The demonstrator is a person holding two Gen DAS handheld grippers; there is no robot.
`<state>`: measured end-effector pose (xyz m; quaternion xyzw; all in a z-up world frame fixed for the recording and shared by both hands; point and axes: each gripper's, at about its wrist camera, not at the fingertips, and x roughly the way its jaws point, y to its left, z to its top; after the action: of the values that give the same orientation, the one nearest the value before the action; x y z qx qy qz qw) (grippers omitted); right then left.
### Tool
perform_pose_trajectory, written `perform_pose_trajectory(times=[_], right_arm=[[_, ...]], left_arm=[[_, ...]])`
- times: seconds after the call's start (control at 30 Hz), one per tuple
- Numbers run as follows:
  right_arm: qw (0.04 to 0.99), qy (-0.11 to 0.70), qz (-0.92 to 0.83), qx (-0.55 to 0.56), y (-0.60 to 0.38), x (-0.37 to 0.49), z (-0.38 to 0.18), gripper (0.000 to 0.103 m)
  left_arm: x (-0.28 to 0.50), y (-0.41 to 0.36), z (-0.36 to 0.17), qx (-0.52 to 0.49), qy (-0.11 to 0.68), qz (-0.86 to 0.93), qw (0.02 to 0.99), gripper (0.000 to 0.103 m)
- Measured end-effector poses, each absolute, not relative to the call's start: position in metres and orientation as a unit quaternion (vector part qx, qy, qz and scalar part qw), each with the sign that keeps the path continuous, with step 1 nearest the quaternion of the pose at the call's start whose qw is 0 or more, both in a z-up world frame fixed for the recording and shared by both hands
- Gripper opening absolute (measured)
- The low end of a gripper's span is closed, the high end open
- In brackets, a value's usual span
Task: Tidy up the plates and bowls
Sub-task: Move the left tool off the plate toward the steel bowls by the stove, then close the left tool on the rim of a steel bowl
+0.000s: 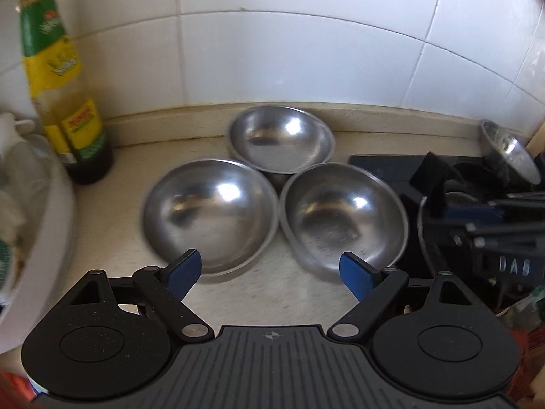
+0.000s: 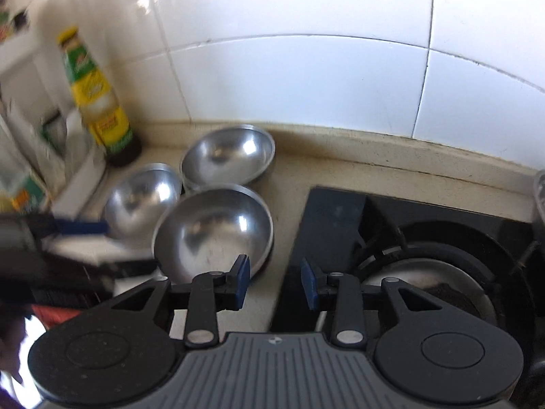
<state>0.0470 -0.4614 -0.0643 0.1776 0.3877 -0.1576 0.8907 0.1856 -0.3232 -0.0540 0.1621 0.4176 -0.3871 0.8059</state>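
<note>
3 steel bowls (image 1: 272, 187) cluster mid-frame on the counter (image 1: 265, 293), rims touching; likely light, stiff, slick, so pinch a rim. left gripper (image 1: 270, 274) spread wide, empty; right gripper (image 2: 275, 284) partly spread, empty.

left gripper (image 1: 270, 274) and right gripper (image 2: 275, 284) — matching build: black linkage arms on silver rivets, each finger ending in a blue pad (image 1: 184, 274). behind the arms sit two round black housings (image 1: 97, 344) with a faint speckle and a raised oval disc in the middle. between them lies a dark grey ribbed plate (image 2: 272, 371) — marked at its front edge with a small circled cross (image 1: 271, 335).
</note>
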Motion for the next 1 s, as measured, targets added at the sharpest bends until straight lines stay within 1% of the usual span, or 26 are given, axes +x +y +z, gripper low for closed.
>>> perform_pose_trajectory(times=[0.17,0.3,0.37,0.4,0.47,0.53,0.7,0.8,0.9,1.0], right_arm=[[0.892,0.393,-0.143,0.172,-0.474,0.08,-0.078,0.035],[0.881,0.421,-0.129,0.171,-0.48,0.102,-0.096,0.035],[0.875,0.435,-0.104,0.186,-0.48,0.106,-0.104,0.027],[0.873,0.439,-0.1,0.187,-0.478,0.106,-0.106,0.025],[0.873,0.442,-0.09,0.185,-0.473,0.103,-0.107,0.022],[0.867,0.448,-0.078,0.204,-0.471,0.098,-0.107,0.021],[0.862,0.454,-0.047,0.222,-0.457,0.088,-0.101,0.016],[0.858,0.464,-0.027,0.22,-0.444,0.089,-0.101,0.016],[0.861,0.468,-0.055,0.189,-0.436,0.09,-0.106,0.017],[0.862,0.465,-0.059,0.194,-0.44,0.089,-0.105,0.016]], left_arm=[[0.184,-0.342,-0.066,0.178,0.424,-0.39,0.798,0.091],[0.19,-0.348,-0.07,0.166,0.432,-0.392,0.795,0.085],[0.191,-0.352,-0.073,0.168,0.436,-0.391,0.793,0.079],[0.192,-0.353,-0.074,0.168,0.437,-0.393,0.792,0.077],[0.191,-0.354,-0.076,0.17,0.436,-0.394,0.791,0.075],[0.189,-0.352,-0.075,0.175,0.434,-0.398,0.789,0.07],[0.178,-0.338,-0.068,0.179,0.435,-0.411,0.781,0.068],[0.171,-0.325,-0.065,0.18,0.444,-0.426,0.768,0.061],[0.168,-0.314,-0.067,0.191,0.441,-0.422,0.769,0.061],[0.174,-0.303,-0.067,0.179,0.45,-0.408,0.774,0.061]])
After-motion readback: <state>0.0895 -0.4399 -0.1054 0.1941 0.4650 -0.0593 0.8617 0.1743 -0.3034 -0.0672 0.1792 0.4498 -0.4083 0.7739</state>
